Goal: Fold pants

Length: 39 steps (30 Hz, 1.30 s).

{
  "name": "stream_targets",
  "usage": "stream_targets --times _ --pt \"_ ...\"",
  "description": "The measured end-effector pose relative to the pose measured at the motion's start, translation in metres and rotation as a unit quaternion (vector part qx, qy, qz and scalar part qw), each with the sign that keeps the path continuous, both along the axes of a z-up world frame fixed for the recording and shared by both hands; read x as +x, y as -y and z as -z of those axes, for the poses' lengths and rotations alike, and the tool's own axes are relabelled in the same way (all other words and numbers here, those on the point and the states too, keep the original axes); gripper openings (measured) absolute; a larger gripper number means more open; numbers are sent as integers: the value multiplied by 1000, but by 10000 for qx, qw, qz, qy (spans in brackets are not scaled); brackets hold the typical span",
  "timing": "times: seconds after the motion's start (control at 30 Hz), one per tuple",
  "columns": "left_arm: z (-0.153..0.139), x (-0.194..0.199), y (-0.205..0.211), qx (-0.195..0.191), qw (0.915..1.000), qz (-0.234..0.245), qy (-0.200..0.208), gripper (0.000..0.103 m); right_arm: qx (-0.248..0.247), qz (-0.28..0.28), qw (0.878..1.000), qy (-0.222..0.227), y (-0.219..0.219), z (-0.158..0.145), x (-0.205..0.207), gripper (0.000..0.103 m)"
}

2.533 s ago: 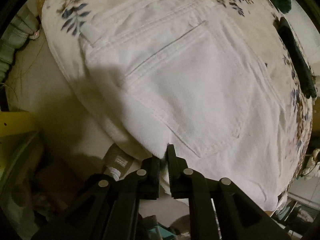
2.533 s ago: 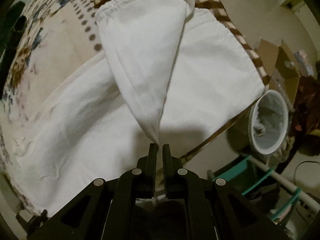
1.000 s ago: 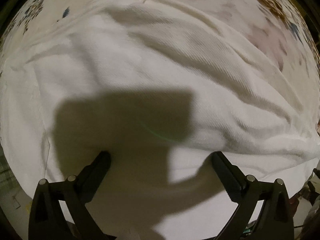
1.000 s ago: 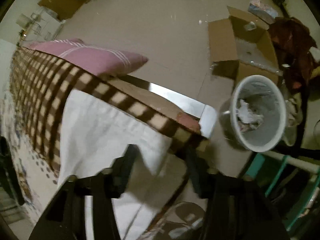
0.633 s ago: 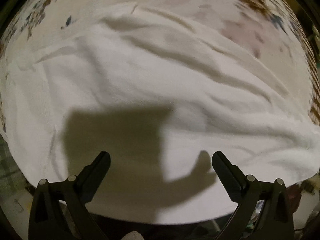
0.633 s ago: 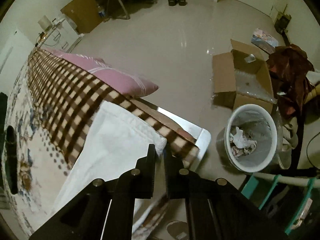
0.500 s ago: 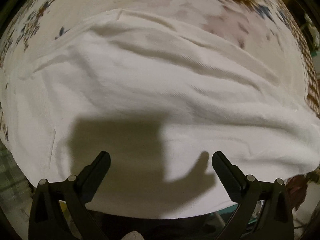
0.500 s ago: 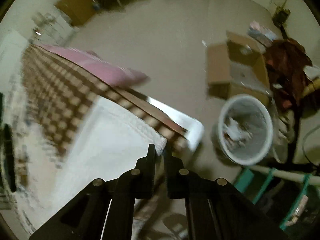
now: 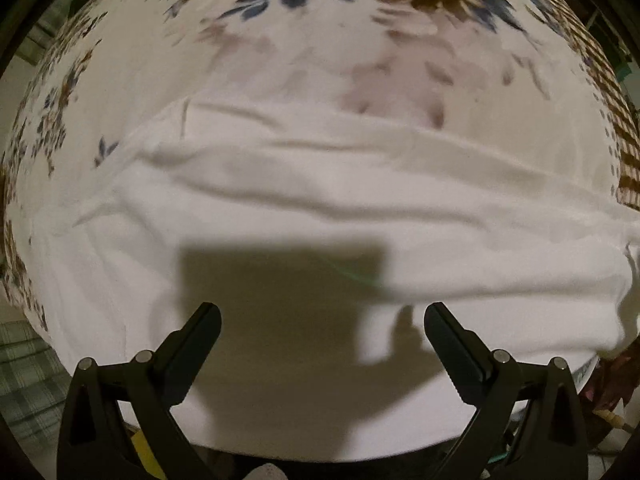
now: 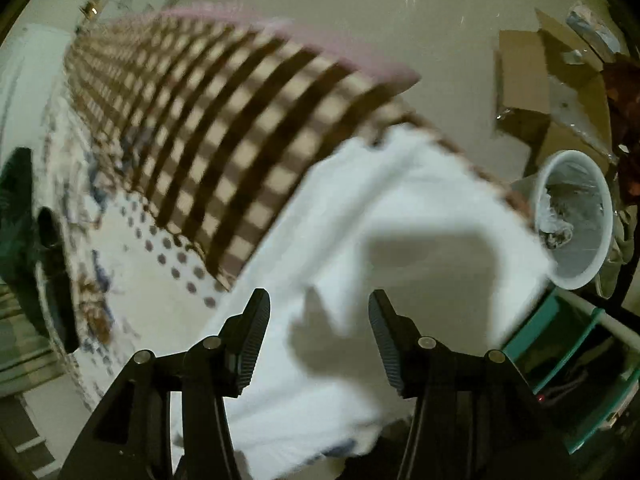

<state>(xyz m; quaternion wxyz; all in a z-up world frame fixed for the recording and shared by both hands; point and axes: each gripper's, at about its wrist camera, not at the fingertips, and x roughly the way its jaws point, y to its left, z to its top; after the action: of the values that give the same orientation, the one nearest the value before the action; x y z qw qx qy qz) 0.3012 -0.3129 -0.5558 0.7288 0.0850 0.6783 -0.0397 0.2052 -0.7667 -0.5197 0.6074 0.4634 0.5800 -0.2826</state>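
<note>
the white pants [image 9: 320, 208] lie spread on a bed with a floral bedspread [image 9: 280, 52], their long axis running side to side across the left wrist view, with soft creases following that same line. the left gripper [image 9: 322, 316] hovers above the near edge of the cloth, fingers spread wide and holding nothing; its shadow falls on the fabric straight ahead of it.

in the right wrist view, which is blurred by motion, the pants [image 10: 400, 220] stretch from below the gripper up toward the right, ending close to the bed's edge over a brown checked blanket [image 10: 224, 128]. the right gripper [image 10: 318, 304] is also spread wide and empty, directly over the cloth. a white bin [image 10: 576, 220] stands on the floor past the bed.

judging from this, each gripper sits over its own end of the garment, so a next fold would likely bring one end along the long axis toward the other.
</note>
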Motion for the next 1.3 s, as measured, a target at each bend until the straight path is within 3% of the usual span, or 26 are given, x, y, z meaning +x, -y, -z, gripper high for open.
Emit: stream_targets --times 0.07,0.13,0.2,0.23,0.3,0.43,0.5,0.57,0.63,0.67,0.7,0.8,0.87,1.03,1.2,1.27,1.3 --pt "0 7 14 40 10000 -11 -18 103 74 84 9992 -391 -3 21 17 53" --pt "3 8 32 135 9999 43 -62 103 138 242 9979 -578 -8 37 25 43" --pt "5 14 33 133 9998 63 -93 103 -31 146 9988 -464 -14 36 32 11" --pt "6 13 34 133 9998 79 -113 103 -175 42 9986 -501 -18 31 37 2" --pt "6 14 35 125 9998 112 -99 103 -516 -78 9978 -399 -25 13 41 1" --pt "9 20 11 114 9999 36 -121 103 -693 -152 9975 -56 -27 -10 47 1" --pt "19 22 18 124 9998 -30 -148 103 -654 -210 9976 -11 -24 -7 55 2" --pt "19 22 20 108 9998 -77 -179 103 -299 -408 9987 16 -18 10 64 5" --pt "15 20 25 54 9997 -98 -206 103 -38 -502 9987 27 -12 18 61 24" --pt "10 21 25 7 9998 -82 -189 103 11 -391 9989 249 -8 11 52 45" --pt "5 25 21 -41 9998 -50 -162 103 -27 -278 9985 473 -1 -1 36 52" --pt "-9 19 26 -228 9997 82 -84 103 -522 22 9957 771 13 -37 -19 52" --pt "-6 12 33 -435 9989 98 -159 103 -787 325 9938 713 20 -46 -68 52" --pt "34 -4 43 -450 9972 -1 -604 103 -386 981 9922 668 41 -9 -142 52" --pt "34 -9 49 -482 9979 -5 -424 103 -514 1110 9900 702 43 22 -149 51" --pt "34 -5 47 -500 9979 -32 -413 103 -761 1102 9877 802 39 25 -141 8" --pt "34 -6 47 -506 9979 -32 -407 103 -867 1104 9872 753 38 25 -140 7"
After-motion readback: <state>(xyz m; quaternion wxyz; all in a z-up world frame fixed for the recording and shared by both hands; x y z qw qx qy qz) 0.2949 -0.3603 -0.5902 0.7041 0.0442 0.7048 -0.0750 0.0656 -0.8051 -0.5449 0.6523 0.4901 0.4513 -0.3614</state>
